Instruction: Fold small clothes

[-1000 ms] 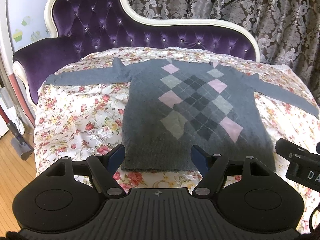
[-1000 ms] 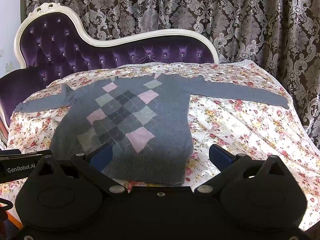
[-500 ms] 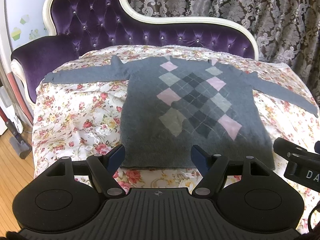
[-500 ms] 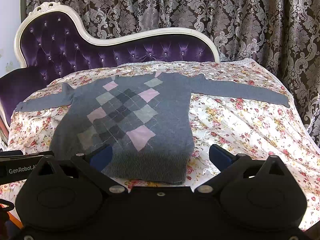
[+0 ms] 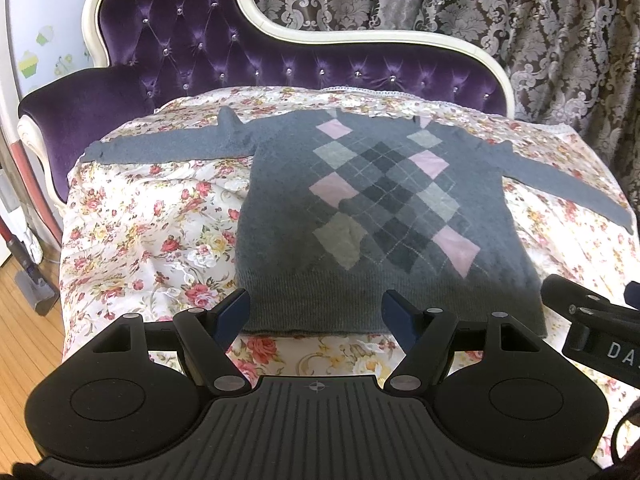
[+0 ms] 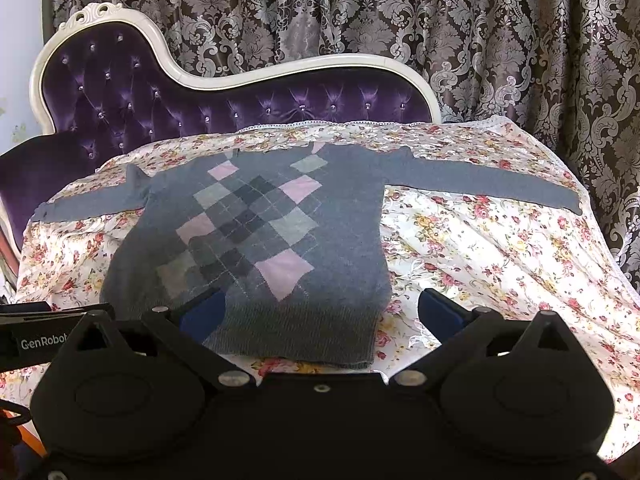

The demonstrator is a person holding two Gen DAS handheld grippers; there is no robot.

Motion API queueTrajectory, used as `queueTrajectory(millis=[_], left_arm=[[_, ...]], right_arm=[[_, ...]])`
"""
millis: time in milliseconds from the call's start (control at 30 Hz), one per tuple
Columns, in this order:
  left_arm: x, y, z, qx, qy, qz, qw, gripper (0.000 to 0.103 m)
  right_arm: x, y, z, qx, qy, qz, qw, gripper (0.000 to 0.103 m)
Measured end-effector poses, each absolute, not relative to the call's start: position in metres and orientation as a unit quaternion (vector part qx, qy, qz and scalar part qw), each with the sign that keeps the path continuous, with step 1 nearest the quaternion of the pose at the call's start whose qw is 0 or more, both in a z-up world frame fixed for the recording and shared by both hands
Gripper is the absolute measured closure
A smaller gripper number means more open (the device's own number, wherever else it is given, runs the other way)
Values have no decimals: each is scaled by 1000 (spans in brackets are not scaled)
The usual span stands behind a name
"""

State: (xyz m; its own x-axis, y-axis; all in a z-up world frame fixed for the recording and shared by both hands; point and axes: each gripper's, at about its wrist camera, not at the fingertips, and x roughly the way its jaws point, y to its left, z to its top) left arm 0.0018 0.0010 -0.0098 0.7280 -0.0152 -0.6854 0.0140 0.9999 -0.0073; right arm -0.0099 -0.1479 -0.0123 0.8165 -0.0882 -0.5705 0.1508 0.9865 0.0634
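Note:
A grey sweater (image 5: 380, 216) with a pink and grey argyle front lies flat on a floral sheet (image 5: 152, 232), both sleeves spread out to the sides. It also shows in the right wrist view (image 6: 256, 232). My left gripper (image 5: 316, 308) is open and empty, just above the sweater's hem at its left part. My right gripper (image 6: 320, 308) is open and empty, over the hem's right part. Neither touches the cloth.
The sheet covers a purple tufted chaise (image 5: 208, 52) with a cream frame. Patterned curtains (image 6: 440, 20) hang behind. A wooden floor (image 5: 24, 344) and a vacuum lie at the left. The right gripper's body (image 5: 592, 332) shows at the left wrist view's right edge.
Both grippers have drawn back slightly from the sweater, so more floral sheet shows below the hem. The sweater has not moved and both grippers stay open.

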Motion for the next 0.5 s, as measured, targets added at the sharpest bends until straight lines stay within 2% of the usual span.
queueTrajectory(millis=[500], left_arm=[[2,1,-10,-1,369,-7,929,32]], right_arm=[[-10,-148,-13,53,296,-63,951,1]])
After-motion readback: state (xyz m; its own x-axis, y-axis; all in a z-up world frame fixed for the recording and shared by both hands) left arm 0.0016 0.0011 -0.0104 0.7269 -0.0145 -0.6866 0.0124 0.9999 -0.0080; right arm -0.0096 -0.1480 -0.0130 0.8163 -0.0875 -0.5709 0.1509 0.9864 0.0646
